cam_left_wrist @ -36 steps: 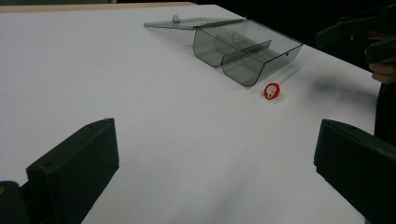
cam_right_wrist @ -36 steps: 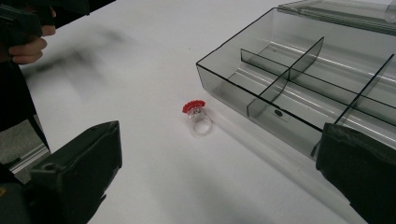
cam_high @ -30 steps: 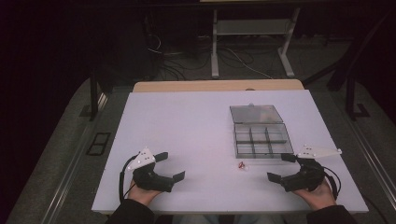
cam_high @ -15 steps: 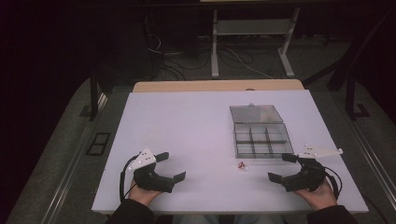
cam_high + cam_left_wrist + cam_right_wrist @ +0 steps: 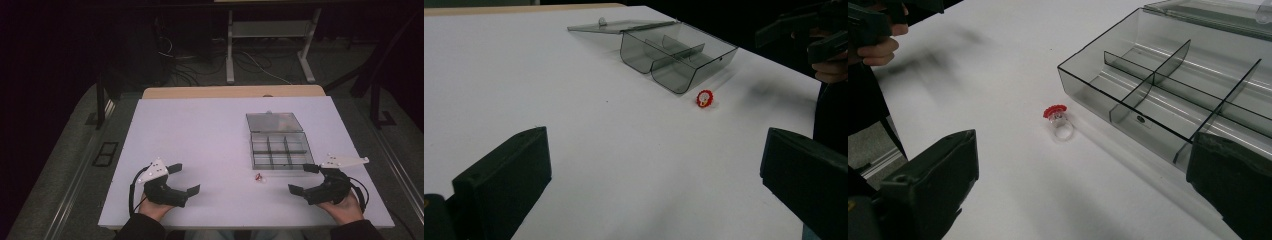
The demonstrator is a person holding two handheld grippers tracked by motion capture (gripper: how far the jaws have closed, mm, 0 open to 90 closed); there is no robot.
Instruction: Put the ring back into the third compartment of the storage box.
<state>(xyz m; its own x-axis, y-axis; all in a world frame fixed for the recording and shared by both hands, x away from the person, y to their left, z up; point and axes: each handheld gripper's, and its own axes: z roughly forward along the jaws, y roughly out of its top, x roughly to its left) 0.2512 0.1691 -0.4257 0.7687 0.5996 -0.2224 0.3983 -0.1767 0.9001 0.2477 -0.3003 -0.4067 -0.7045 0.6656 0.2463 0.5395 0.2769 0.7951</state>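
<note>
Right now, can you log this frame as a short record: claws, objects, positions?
left claw: open, holds nothing, near the table's front left
right claw: open, holds nothing, near the table's front right
ring: clear band with a red top, on the table just in front of the box, touched by neither claw
box: smoky clear plastic, divided compartments that look empty
lid: open, lying flat behind the box

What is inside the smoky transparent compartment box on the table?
The smoky transparent plastic compartment box lies open and its visible compartments look empty. The small red-topped clear ring lies outside it on the white table. The nearest cells are partly hidden by the right gripper.
</note>
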